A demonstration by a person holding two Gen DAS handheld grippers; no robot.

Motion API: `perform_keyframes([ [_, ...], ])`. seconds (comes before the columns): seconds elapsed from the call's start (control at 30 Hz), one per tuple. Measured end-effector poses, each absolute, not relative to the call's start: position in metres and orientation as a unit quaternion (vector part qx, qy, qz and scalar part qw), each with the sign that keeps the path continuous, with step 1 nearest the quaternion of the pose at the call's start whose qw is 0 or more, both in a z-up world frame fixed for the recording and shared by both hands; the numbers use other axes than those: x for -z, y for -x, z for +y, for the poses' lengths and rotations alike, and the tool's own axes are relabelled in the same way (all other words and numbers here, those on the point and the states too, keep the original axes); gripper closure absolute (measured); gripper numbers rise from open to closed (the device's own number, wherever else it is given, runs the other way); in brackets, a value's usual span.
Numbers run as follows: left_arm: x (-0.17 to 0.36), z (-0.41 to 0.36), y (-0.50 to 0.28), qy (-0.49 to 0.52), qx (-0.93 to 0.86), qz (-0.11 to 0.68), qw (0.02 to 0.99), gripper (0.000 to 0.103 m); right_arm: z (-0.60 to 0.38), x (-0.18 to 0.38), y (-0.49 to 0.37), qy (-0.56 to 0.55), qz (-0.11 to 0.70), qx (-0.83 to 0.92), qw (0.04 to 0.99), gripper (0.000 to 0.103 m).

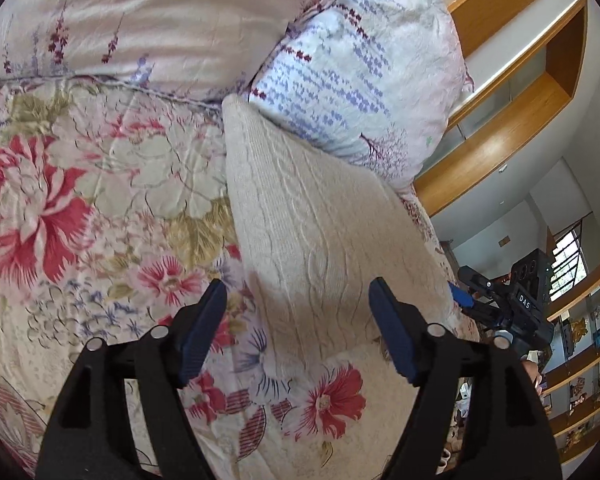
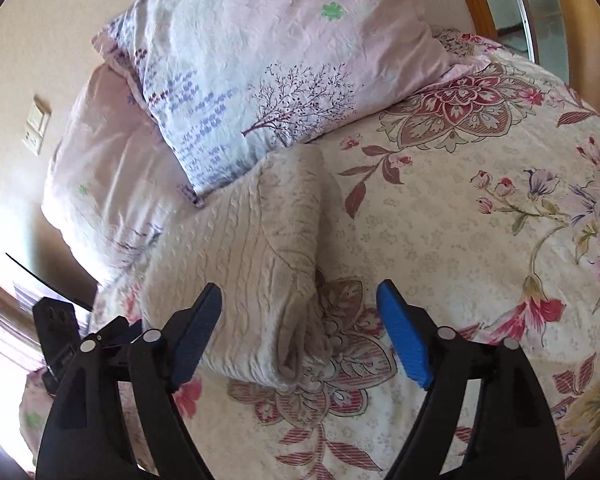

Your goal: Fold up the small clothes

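A cream cable-knit garment (image 1: 312,236) lies folded on the floral bedspread (image 1: 100,208), its far end against a pillow. My left gripper (image 1: 298,304) is open and empty, its blue pads straddling the garment's near end just above it. In the right wrist view the same garment (image 2: 244,248) lies with a folded sleeve or edge (image 2: 296,320) running toward me. My right gripper (image 2: 300,312) is open and empty, hovering over that near edge. The right gripper also shows in the left wrist view (image 1: 500,304) at the garment's right side.
Two pillows (image 2: 260,72) lie at the head of the bed, one with purple print touching the garment. The floral bedspread (image 2: 480,240) stretches to the right. Wooden shelves (image 1: 540,92) and a window are beyond the bed. A wall switch (image 2: 36,124) is at left.
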State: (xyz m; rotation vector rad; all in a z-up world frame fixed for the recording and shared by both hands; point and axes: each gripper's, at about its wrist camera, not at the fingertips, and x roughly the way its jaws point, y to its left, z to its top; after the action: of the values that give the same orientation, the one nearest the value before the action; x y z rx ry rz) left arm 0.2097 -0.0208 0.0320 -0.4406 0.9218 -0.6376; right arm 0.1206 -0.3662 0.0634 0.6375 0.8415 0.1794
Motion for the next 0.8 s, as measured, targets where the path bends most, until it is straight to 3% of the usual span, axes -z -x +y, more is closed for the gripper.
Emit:
perform_keyframes([
  [0.07,-0.036,-0.019,-0.220,0.217,0.298,0.433,0.822,0.017,-0.372,-0.061,-0.134,-0.322,0.406,-0.094,0.850,0.017],
  [0.37,-0.015,-0.032,-0.269,0.249,0.282,0.479,0.793,0.016,-0.373,-0.030,-0.198,-0.361,0.468,-0.113,0.799,0.017],
  [0.53,-0.004,-0.044,-0.282,0.258,0.289,0.491,0.780,0.021,-0.364,-0.023,-0.207,-0.355,0.475,-0.136,0.793,0.017],
  [0.67,0.002,-0.053,-0.290,0.262,0.299,0.496,0.772,0.028,-0.358,-0.021,-0.215,-0.350,0.482,-0.159,0.787,0.030],
  [0.8,0.002,-0.057,-0.292,0.262,0.300,0.494,0.773,0.028,-0.354,-0.019,-0.219,-0.348,0.481,-0.176,0.785,0.030],
])
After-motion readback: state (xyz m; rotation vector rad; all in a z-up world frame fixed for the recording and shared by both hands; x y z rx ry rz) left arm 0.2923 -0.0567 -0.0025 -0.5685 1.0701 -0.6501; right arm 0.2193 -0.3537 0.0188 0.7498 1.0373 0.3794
